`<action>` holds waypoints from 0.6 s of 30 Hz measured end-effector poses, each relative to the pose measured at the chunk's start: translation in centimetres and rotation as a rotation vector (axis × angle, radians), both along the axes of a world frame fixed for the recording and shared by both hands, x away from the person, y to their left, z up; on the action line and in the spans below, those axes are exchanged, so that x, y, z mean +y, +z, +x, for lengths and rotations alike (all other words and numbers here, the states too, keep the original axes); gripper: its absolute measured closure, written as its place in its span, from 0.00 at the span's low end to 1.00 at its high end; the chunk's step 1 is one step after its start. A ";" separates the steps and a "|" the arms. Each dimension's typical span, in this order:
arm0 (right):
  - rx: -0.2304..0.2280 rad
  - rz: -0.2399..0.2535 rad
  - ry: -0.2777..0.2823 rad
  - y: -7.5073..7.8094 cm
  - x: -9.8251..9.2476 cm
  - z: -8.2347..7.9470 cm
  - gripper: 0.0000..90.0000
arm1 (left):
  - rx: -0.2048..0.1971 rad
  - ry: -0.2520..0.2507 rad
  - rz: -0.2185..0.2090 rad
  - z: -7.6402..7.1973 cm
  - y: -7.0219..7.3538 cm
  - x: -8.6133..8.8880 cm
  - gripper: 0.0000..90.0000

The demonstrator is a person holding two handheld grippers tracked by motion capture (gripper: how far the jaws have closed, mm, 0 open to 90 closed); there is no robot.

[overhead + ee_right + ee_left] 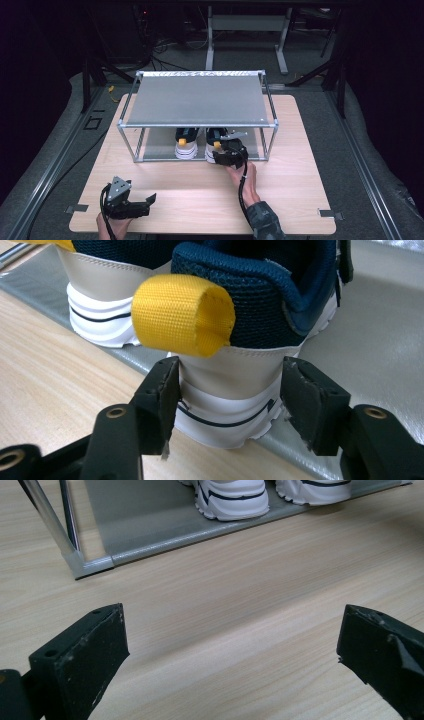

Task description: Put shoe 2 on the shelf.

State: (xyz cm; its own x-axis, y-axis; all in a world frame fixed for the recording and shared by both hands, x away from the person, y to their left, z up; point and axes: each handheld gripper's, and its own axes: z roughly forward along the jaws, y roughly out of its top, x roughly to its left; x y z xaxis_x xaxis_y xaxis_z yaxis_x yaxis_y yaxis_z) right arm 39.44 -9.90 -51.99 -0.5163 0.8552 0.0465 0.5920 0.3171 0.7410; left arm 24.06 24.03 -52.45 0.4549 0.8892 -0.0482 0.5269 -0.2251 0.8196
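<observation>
Right gripper (227, 390) at heel of right sneaker (235, 390) on rack (200, 100) lower shelf; jaws flank heel, contact unclear, cannot tell if pinching. Left gripper (232, 650) spread, idle over table (240, 595). Risk: grip on rounded heel slips, shoe tips against left sneaker (100, 305).

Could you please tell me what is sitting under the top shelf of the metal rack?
Two sneakers stand side by side on the rack's lower shelf, heels toward the person. The top shelf covers their front halves.
</observation>
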 end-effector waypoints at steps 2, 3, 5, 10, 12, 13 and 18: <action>-0.006 0.001 0.004 -0.1 0.0 0.3 0.47 | -0.004 0.001 -0.003 0.0 0.0 0.0 0.00; -0.015 -0.003 0.011 -0.2 0.0 0.4 0.48 | -0.004 0.001 -0.002 0.0 0.0 0.0 0.00; -0.005 0.001 0.023 -0.4 0.0 0.7 0.53 | 0.000 -0.001 -0.002 0.1 0.0 0.0 0.00; 0.008 0.008 0.047 -0.9 0.1 1.1 0.56 | -0.002 -0.001 0.001 0.0 0.1 -0.1 0.00; 0.004 0.010 0.060 -0.8 0.1 1.0 0.51 | 0.000 -0.002 0.002 0.0 0.2 0.0 0.00; 0.007 0.009 0.056 -0.8 0.1 0.9 0.47 | -0.001 0.000 0.002 0.0 0.2 0.1 0.00; -0.008 0.011 0.049 -0.2 0.2 0.7 0.34 | 0.002 -0.004 0.002 0.2 0.2 0.0 0.00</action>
